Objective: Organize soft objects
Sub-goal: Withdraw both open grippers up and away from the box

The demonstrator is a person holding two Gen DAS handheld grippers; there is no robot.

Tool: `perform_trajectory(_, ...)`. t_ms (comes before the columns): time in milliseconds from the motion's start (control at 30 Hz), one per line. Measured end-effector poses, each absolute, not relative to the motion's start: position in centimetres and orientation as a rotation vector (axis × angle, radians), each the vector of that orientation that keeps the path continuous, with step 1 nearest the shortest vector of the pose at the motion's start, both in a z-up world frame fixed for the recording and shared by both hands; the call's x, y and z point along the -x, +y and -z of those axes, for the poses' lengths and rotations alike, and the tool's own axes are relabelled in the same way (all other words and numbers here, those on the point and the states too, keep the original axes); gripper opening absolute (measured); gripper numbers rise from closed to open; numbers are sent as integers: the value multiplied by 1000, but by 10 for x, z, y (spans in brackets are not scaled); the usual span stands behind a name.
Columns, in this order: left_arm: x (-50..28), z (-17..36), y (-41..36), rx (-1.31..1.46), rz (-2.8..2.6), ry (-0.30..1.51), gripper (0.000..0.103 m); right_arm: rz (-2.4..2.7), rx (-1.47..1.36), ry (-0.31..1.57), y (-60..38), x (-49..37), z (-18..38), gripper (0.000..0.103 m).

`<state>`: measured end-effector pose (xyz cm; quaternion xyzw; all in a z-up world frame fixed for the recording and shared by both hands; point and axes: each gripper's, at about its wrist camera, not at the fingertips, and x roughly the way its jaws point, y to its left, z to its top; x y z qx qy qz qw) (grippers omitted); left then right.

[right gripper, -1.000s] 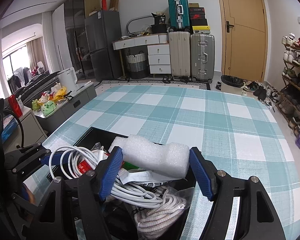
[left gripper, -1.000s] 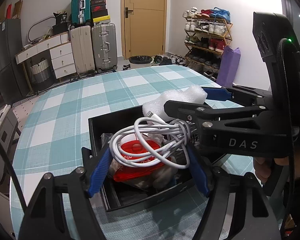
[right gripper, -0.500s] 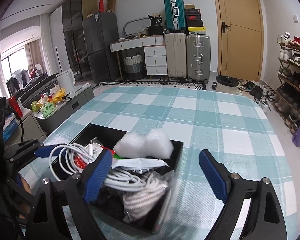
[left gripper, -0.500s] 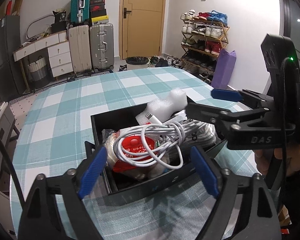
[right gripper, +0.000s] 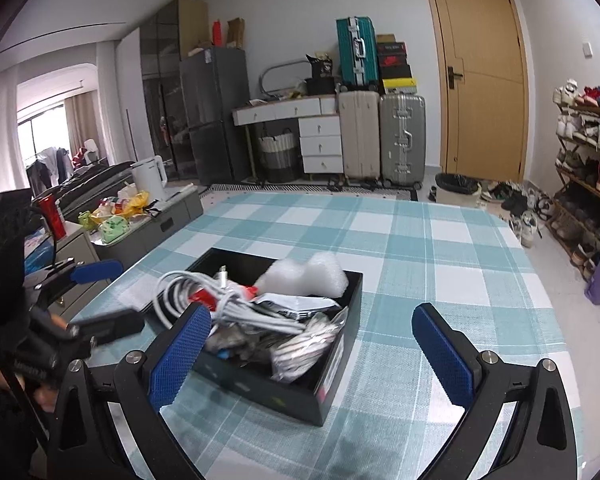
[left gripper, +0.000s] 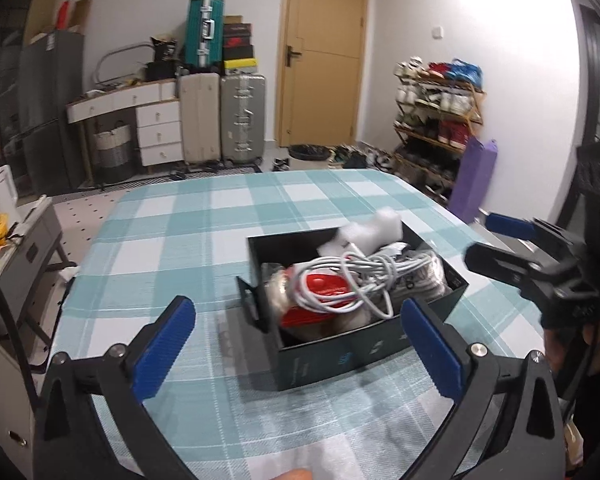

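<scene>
A black open box [left gripper: 332, 360] stands on the teal checked tablecloth [left gripper: 200, 240]. In it lie a coiled white cable [left gripper: 360, 276], a white foam piece [left gripper: 380, 228], a red packet [left gripper: 320, 288] and a bagged rope [right gripper: 308, 344]. My left gripper [left gripper: 295, 304] hangs in front of the box, its jaws opening wide with nothing held between them. My right gripper [right gripper: 311, 312] hovers at the box's other side, its jaws also opening and empty. The box [right gripper: 284, 396], the cable [right gripper: 188, 284] and the foam [right gripper: 312, 272] also show in the right wrist view.
Each gripper appears in the other's view, the right gripper [left gripper: 500, 240] and the left gripper [right gripper: 100, 300]. Beyond the table stand suitcases [left gripper: 224, 116], a door [left gripper: 320, 56], a shoe rack [left gripper: 436, 120] and a purple bag [left gripper: 470, 180]. A low grey cabinet [right gripper: 148, 232] sits left.
Both grippers opened, let go of the cable and the foam, and drew back and up from the box. The cable and foam now rest in the box.
</scene>
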<state>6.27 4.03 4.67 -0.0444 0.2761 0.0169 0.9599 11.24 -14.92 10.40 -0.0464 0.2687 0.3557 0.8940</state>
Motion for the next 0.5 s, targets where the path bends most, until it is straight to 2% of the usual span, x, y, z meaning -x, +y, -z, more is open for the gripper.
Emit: perform_trajectory(500,-53,-31,46,96,-142,494,103,-785,126,499,-147,-80,-92,102)
